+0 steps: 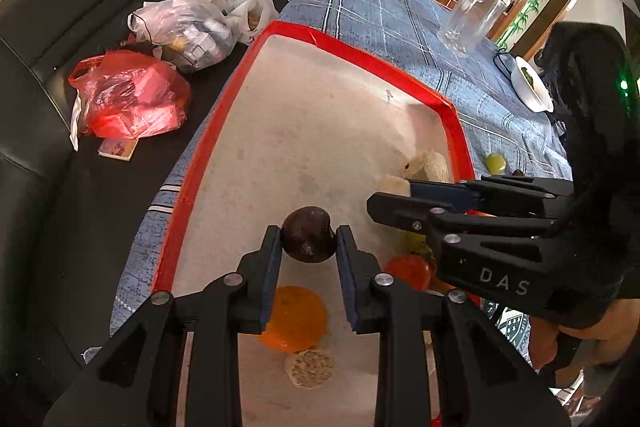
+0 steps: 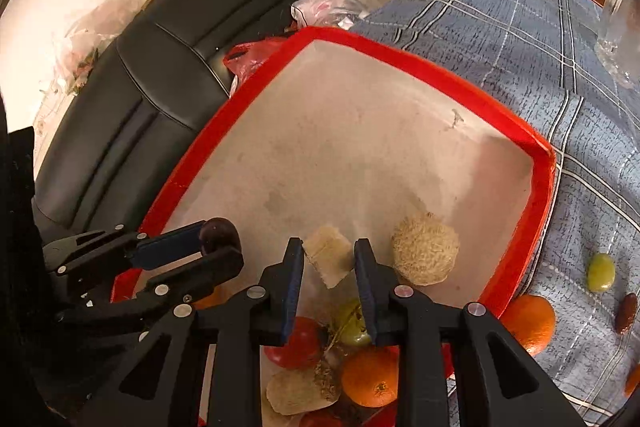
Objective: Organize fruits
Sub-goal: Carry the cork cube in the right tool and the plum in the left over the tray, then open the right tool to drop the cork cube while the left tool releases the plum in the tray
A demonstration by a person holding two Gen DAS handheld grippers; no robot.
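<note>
My left gripper (image 1: pixel 308 237) is shut on a dark purple round fruit (image 1: pixel 309 234) and holds it above the red-rimmed tray (image 1: pixel 352 55). The same fruit (image 2: pixel 218 233) shows in the right wrist view, held in the left gripper (image 2: pixel 218 239). My right gripper (image 2: pixel 329 259) is shut on a pale beige chunk (image 2: pixel 329 261) above the tray (image 2: pixel 420 67); it also shows in the left wrist view (image 1: pixel 394 193). A fuzzy pale ball (image 2: pixel 425 249), oranges (image 2: pixel 370 377), a red fruit (image 2: pixel 298 343) and a green fruit (image 2: pixel 352 321) lie in the tray's near end.
On the blue plaid cloth (image 2: pixel 520 39) outside the tray lie an orange (image 2: pixel 530 323), a green fruit (image 2: pixel 601 271) and a brown date (image 2: pixel 626 313). A glass jar (image 1: pixel 470 19) and white plate (image 1: pixel 532 87) stand far right. Plastic bags (image 1: pixel 132 95) sit on the black sofa (image 1: pixel 60 27) at left.
</note>
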